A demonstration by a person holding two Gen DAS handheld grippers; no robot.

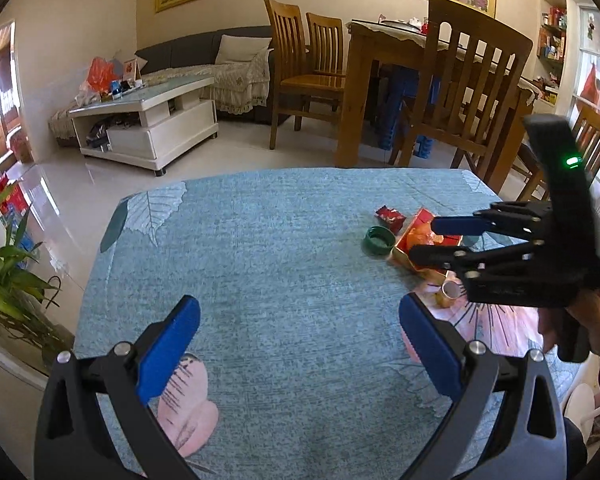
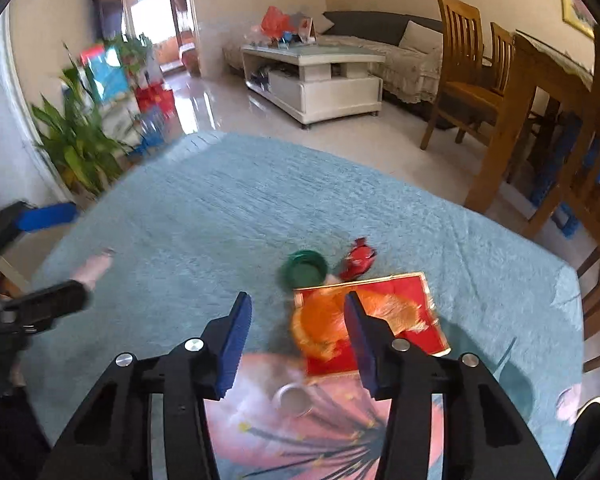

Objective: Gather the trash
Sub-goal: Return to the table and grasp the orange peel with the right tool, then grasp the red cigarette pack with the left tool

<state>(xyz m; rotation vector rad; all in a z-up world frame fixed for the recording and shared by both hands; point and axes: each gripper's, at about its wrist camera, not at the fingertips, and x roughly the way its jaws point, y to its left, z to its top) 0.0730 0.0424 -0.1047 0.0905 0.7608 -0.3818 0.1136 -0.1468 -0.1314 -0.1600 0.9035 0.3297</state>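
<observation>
The trash sits in a cluster toward the right side of the tabletop (image 1: 260, 260), which is covered with a blue-green floral cloth. An orange peel (image 2: 328, 320) lies on a red, gold-edged paper tray (image 2: 412, 292); a green bottle cap (image 2: 304, 266) and a crumpled red wrapper (image 2: 358, 258) lie just beyond the tray's far-left corner, and a small silvery cup-like piece (image 2: 294, 398) rests just nearer than the tray.

The right tool (image 2: 296, 338) hovers over this cluster with its blue pads apart and nothing between them. In the right wrist view the peel lies directly ahead of it and slightly right, partly behind the right-hand pad, while the silvery piece sits below the gap between the pads. The view is blurred, so contact cannot be judged, but the tool appears to be above the items rather than touching them.

The left tool (image 1: 300, 344) is also spread wide and empty, held over bare cloth well to the left of the trash.

The right hand is clearly the nearer one. The peel's long axis runs roughly across the tray, left to right, so a forward and slightly rightward reach would likely put the pads astride it.
</observation>
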